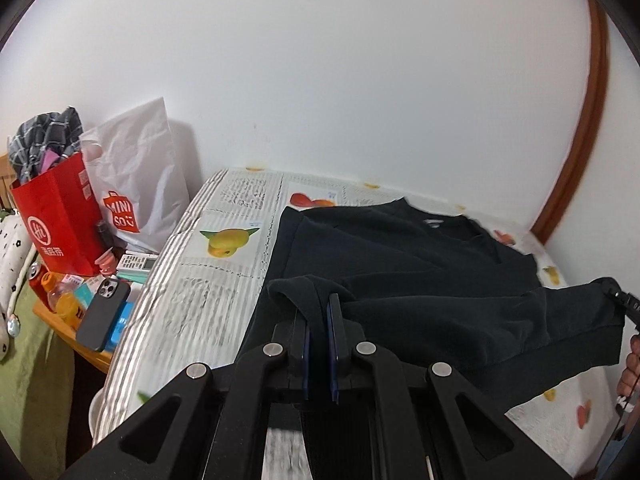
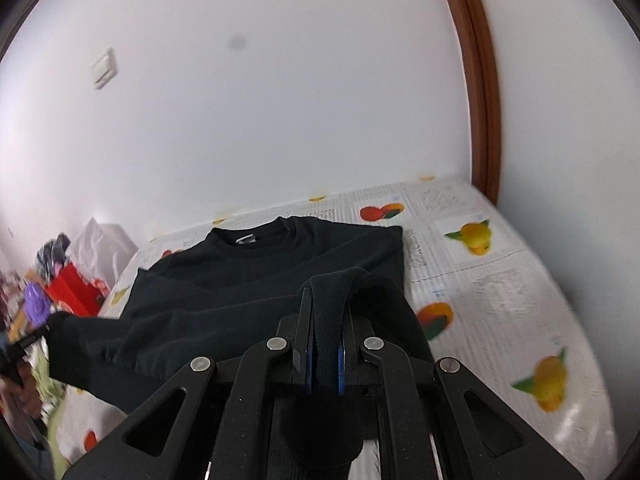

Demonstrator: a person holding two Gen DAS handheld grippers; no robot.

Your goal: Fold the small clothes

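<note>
Black sweatshirt lies collar-up on the fruit-print bedspread, its lower hem lifted clear. Left gripper is clamped on one hem corner, right gripper on the other; hem edge somewhat blurred, apparently taut between them.

Right gripper cut off at the left wrist view's edge, left gripper blurred at the right wrist view's margin, black sweatshirt hem hidden behind gripper bodies, neck label unreadable, bedside clutter smeared.
</note>
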